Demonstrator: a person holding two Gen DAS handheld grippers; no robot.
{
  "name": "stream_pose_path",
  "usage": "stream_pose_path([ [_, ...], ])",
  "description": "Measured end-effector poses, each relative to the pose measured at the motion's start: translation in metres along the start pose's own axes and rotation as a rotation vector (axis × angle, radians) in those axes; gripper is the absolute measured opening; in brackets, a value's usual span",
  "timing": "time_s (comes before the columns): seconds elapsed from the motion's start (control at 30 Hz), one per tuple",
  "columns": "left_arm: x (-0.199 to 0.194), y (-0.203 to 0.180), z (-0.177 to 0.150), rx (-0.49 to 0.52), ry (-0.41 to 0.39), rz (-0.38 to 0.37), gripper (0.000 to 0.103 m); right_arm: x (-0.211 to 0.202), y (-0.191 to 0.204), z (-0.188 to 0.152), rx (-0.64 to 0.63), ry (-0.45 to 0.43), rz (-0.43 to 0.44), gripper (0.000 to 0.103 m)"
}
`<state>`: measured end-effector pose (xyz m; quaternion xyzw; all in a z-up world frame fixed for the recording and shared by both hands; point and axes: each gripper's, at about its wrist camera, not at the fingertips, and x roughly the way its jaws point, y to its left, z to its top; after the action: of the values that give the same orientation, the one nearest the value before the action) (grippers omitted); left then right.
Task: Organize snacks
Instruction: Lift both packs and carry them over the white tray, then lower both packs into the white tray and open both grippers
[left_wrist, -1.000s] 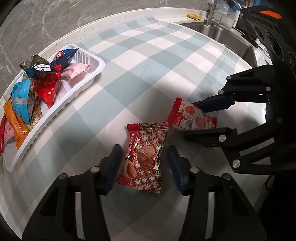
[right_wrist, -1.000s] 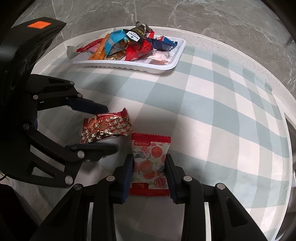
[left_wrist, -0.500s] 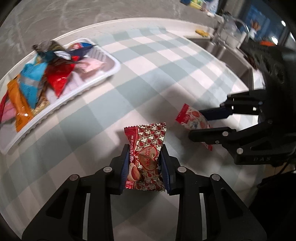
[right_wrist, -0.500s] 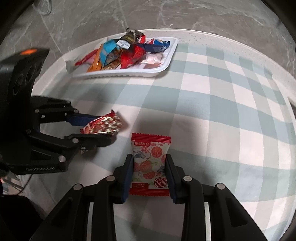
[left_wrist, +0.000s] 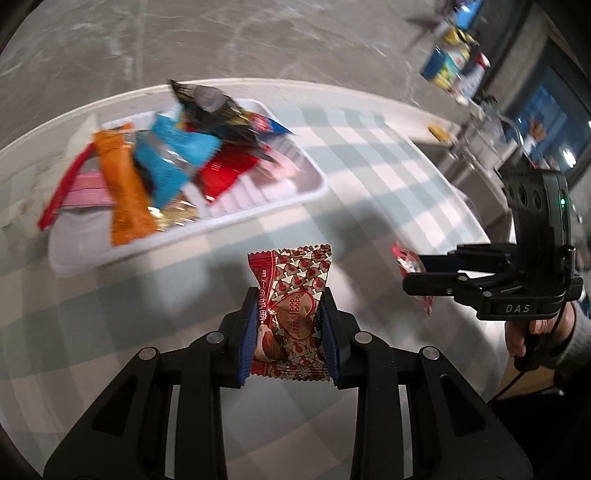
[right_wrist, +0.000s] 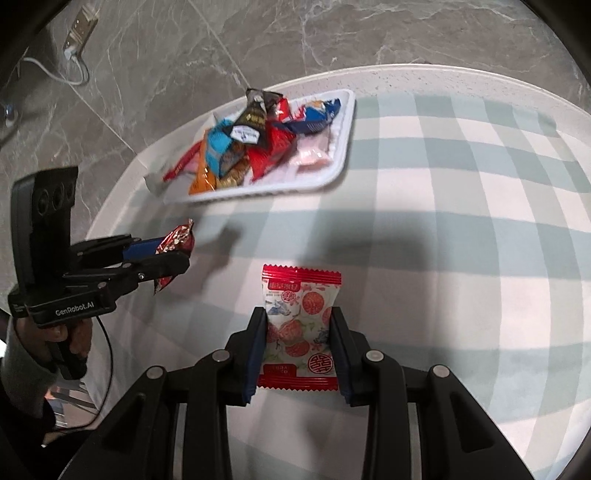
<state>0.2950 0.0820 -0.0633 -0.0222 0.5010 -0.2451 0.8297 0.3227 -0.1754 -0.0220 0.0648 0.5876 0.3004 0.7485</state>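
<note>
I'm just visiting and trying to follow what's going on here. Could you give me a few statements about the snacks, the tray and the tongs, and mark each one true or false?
1. The left tongs grip a red packet with a heart pattern. True.
2. The right tongs are open with nothing between them. False: they are shut on a white packet with red fruit prints.
3. The white tray already holds a pile of snacks. True.
4. The tray sits in the sink. False: it rests on the checked tablecloth, near the table's edge.
5. Both held packets lie inside the tray. False: both are outside the tray, each gripped by tongs.
</note>
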Motion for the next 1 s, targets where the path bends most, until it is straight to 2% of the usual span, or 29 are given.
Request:
stream_pose_path([
  [0.2,-0.018,0.035,0.014,-0.081,-0.044,0.022,0.028,0.004,0.006,0.031,-0.003,-0.020,0.042,0.036],
  [0.43,-0.031,0.063,0.037,-0.124,-0.082,0.037,0.028,0.008,0.011,0.076,-0.028,-0.055,0.058,0.036],
  [0.77,-0.025,0.095,0.088,-0.156,-0.109,0.051,0.028,0.024,0.003,0.153,-0.031,-0.100,0.063,0.036],
  [1.0,-0.011,0.114,0.114,-0.166,-0.105,0.059,0.028,0.049,-0.002,0.189,-0.039,-0.085,0.064,0.036],
])
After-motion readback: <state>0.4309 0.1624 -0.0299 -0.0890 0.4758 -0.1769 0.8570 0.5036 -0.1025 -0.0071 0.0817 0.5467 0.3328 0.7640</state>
